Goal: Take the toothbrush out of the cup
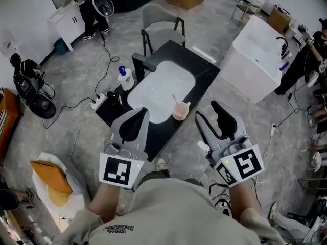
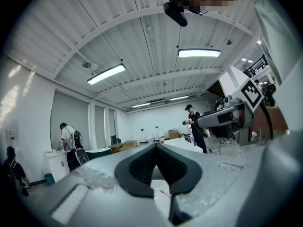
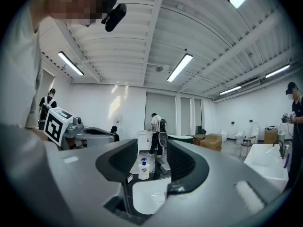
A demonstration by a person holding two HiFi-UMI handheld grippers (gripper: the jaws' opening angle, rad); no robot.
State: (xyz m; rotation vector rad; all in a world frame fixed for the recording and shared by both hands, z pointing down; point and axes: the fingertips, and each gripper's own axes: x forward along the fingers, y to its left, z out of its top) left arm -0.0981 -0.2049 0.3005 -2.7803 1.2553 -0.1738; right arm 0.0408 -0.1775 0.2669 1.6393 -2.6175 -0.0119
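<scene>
Black counter (image 1: 204,80): one, with one white sink (image 1: 163,80) sunk into its middle.
Cup (image 1: 180,111): one, pale, upright near the counter's right edge, just beside the sink's near right rim.
Toothbrush (image 1: 175,100): one, standing in the cup, its thin handle leaning out over the rim toward the sink.
Handling: it was probably light, stiff plastic, and smooth and thin enough to twist in a pinch. The bare handle above the rim looked like the place to take hold. Drawing it out along its lean would likely keep the light cup from tipping.
Soap bottle (image 1: 125,78): one, with a blue pump, near the counter's left edge, well apart from the cup.
Left gripper (image 1: 139,114): its claw was pressed together on nothing and hung over the sink's near rim, left of the cup.
Right gripper (image 1: 206,110): its claw was spread and gripped nothing. In the right gripper view only the far-off soap bottle and the sink showed through the gap. The gripper hovered just right of the cup, apart from it.
Grippers: two; neither touched the toothbrush, so the lift looked not yet begun.
</scene>
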